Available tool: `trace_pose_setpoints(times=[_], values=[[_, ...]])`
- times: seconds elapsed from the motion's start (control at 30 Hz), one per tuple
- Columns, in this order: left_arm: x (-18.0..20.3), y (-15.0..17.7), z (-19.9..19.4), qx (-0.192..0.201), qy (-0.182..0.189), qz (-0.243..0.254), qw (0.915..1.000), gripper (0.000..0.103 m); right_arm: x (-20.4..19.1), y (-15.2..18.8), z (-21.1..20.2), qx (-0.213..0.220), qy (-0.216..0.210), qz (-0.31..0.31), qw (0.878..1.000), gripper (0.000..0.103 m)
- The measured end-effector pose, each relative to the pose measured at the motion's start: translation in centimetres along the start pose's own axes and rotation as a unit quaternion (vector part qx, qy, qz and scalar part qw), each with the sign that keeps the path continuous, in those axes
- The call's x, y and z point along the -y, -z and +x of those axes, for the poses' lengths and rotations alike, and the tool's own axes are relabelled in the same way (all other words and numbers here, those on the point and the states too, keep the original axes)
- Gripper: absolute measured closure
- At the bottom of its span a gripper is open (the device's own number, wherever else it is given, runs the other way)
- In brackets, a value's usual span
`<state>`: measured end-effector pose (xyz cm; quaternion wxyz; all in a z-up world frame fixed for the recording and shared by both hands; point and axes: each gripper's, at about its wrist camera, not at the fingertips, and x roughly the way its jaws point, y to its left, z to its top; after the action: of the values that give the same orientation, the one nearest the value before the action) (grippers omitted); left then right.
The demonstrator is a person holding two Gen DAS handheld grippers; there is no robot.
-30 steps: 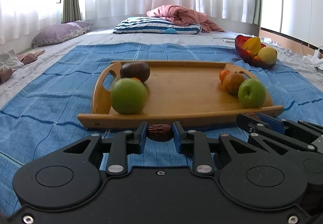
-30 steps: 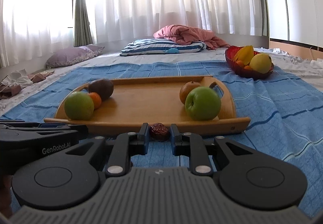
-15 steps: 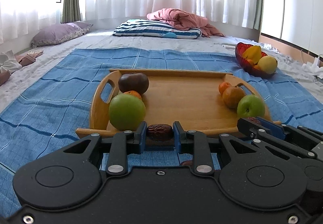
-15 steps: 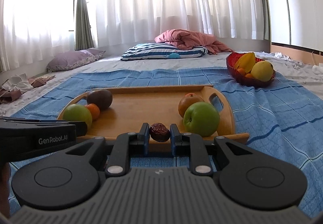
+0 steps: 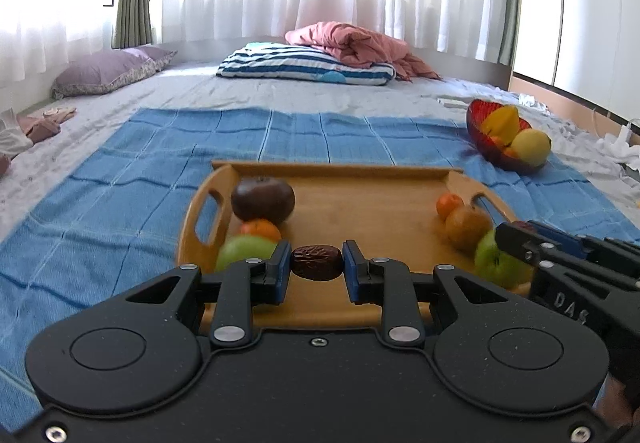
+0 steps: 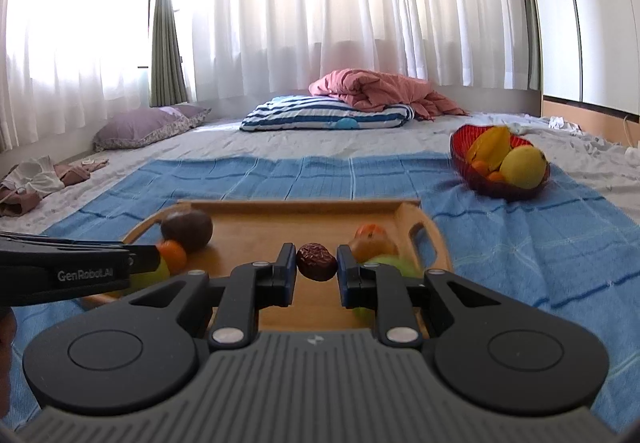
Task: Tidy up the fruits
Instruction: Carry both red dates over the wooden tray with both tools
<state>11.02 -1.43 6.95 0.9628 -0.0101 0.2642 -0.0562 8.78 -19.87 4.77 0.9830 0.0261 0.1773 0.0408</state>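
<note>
My left gripper (image 5: pixel 316 263) is shut on a wrinkled dark red date (image 5: pixel 317 262), held above the near edge of the wooden tray (image 5: pixel 360 203). My right gripper (image 6: pixel 317 261) is shut on a second date (image 6: pixel 316 261) over the same tray (image 6: pixel 304 211). On the tray's left lie a dark brown fruit (image 5: pixel 263 199), a small orange (image 5: pixel 260 229) and a green apple (image 5: pixel 244 249). On its right lie a small orange (image 5: pixel 449 204), a brown pear (image 5: pixel 467 227) and a green apple (image 5: pixel 494 263), partly hidden by the right gripper's side.
The tray sits on a blue checked cloth (image 5: pixel 100 203) on a bed. A red bowl (image 5: pixel 478 131) with yellow and orange fruit stands at the far right. A striped pillow (image 5: pixel 304 65), a pink blanket (image 5: pixel 356 43) and a purple pillow (image 5: pixel 104 69) lie by the curtains.
Both grippers have risen and moved forward over the tray, each still holding its date. The tray now appears lower and closer under the fingers.
</note>
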Motion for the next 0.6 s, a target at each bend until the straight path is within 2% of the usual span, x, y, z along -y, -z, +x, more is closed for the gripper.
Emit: trace_pose_setpoints(times=[0.27,0.43,0.6], values=[[-1.6,-3.2,2.0,-0.013,0.011,-0.021,0.9996,0.077,1.8,-3.7,2.4,-0.015,-0.011,0.017,1.000,0.077],[-2.6,-5.9,3.7,-0.020,0.009,-0.024,0.9995,0.077,3.1,-5.9,5.2,-0.053,-0.014,0.032,0.998,0.077],[-3.2,-8.9,6.8,-0.055,0.026,-0.031,0.9977,0.077,4.4,-7.9,8.9,-0.107,-0.018,0.041,0.993,0.077]])
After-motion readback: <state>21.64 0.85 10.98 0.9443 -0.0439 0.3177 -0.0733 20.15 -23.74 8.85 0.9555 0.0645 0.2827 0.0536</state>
